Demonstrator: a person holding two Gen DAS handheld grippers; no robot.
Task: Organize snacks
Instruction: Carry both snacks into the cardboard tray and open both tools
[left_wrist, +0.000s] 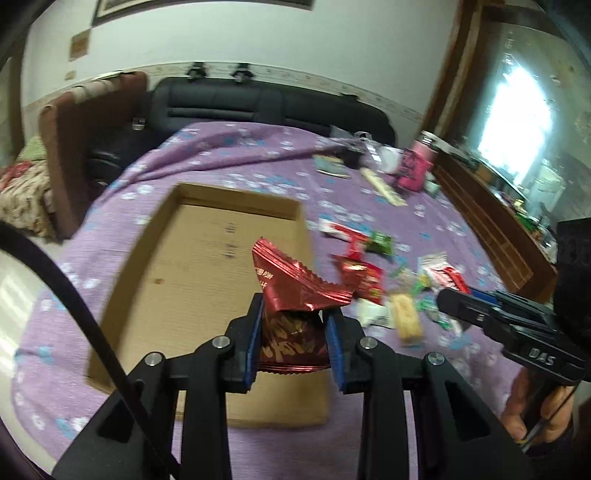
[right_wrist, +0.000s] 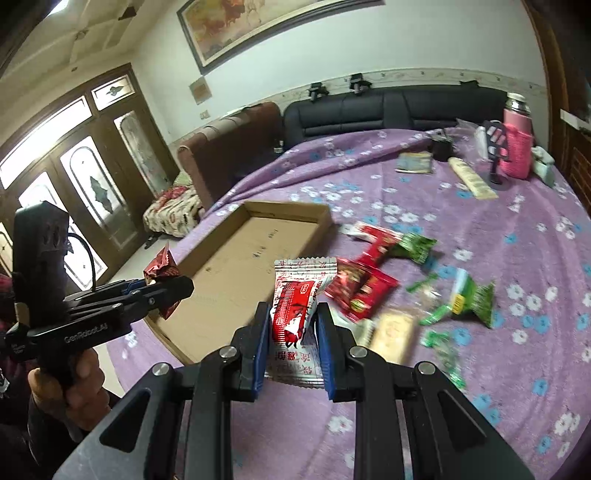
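My left gripper (left_wrist: 293, 314) is shut on a dark red foil snack packet (left_wrist: 291, 284) and holds it above the right side of the shallow cardboard box (left_wrist: 147, 243). It also shows in the right wrist view (right_wrist: 173, 291) with the red packet (right_wrist: 160, 266) over the box's near left edge. My right gripper (right_wrist: 291, 314) is shut on a white and red snack packet (right_wrist: 295, 306), held above the cloth just right of the box (right_wrist: 288, 208). The right gripper shows in the left wrist view (left_wrist: 448, 299). The box is empty.
Loose red, green and beige snack packets (right_wrist: 369, 288) lie scattered on the purple flowered cloth (right_wrist: 498, 369) right of the box. A pink flask (right_wrist: 517, 140), a small stand and other items stand at the far right. A black sofa (right_wrist: 388, 107) is behind.
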